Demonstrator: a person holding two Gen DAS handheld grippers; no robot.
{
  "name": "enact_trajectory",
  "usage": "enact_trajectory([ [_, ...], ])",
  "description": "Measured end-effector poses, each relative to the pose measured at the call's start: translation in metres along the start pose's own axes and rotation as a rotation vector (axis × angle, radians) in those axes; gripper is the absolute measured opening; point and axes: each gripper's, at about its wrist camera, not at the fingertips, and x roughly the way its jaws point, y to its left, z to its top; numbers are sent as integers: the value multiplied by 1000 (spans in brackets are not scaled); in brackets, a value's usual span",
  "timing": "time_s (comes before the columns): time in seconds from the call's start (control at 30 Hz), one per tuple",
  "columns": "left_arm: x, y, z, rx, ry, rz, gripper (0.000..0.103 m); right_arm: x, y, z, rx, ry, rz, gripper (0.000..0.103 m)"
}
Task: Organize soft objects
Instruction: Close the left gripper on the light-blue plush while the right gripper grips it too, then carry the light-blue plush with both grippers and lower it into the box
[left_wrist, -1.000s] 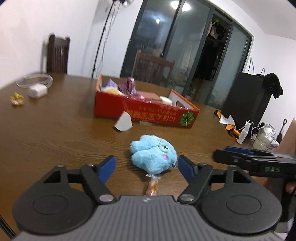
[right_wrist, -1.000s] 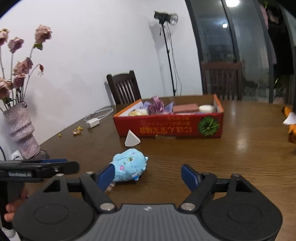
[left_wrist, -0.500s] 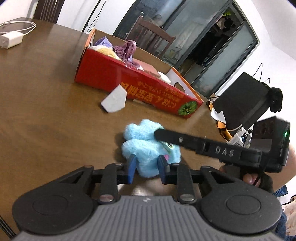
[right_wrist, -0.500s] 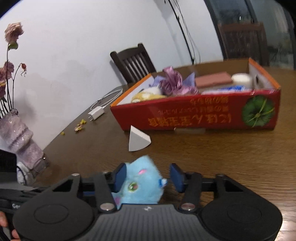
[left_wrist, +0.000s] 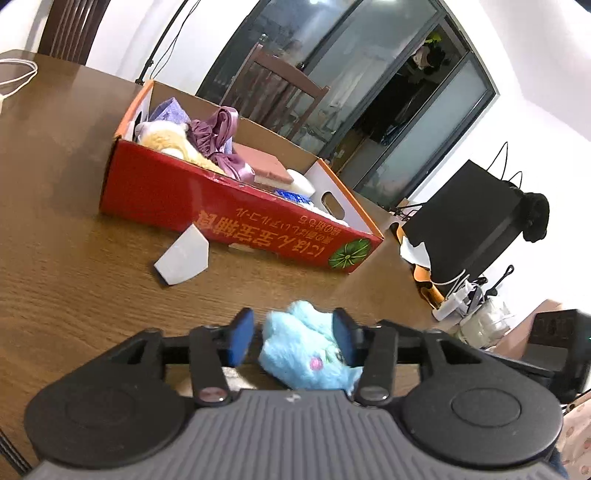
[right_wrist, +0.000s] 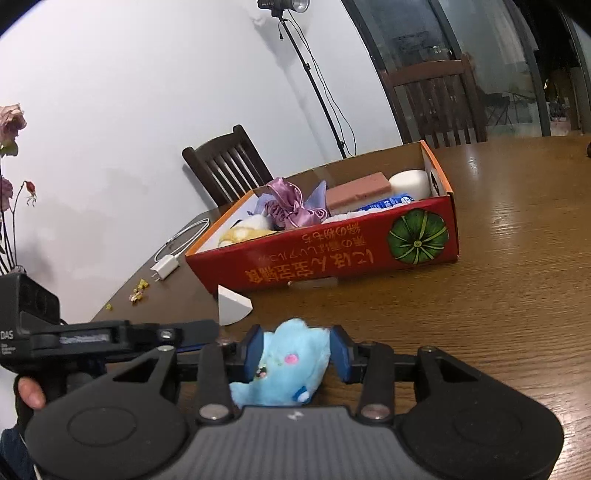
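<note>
A light blue plush toy (right_wrist: 291, 363) lies on the brown table (right_wrist: 517, 295), in front of a red cardboard box (right_wrist: 332, 262) that holds several soft items. My right gripper (right_wrist: 297, 350) is shut on the plush, with both blue pads pressed into its sides. The plush (left_wrist: 306, 350) also sits between the jaws of my left gripper (left_wrist: 291, 332), which are opening. It rests against the right pad, with a gap at the left pad. The left gripper's black body (right_wrist: 125, 338) reaches in from the left, held by a hand (right_wrist: 27, 393).
A white wedge (right_wrist: 232, 304) lies between the plush and the red box (left_wrist: 221, 206). A white charger with its cable (right_wrist: 166, 264) and yellow scraps (right_wrist: 138, 293) lie towards the table's left edge. Chairs (right_wrist: 225, 162) stand behind the table, and a black bag (left_wrist: 469, 221) stands beyond its far end.
Both grippers moved in onto the blue plush from either side. The right one closed on it. The left one closed narrowly, then widened again. Both views have rolled.
</note>
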Motion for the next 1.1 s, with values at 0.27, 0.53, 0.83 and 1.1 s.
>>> enact_trajectory([
  [0.27,27,-4,-19,-12,121,-13,48,33,-6,-7,46,56,34,45],
  [0.53,13,-30,-22,34,89,-16,38,19,-14,-13,122,29,87,39],
  [0.83,-19,-89,-36,151,35,-28,38,-51,-4,-19,94,-97,84,39],
  [1.1,-23,-115,-48,198,37,-33,38,-85,-11,-32,115,-145,87,39],
])
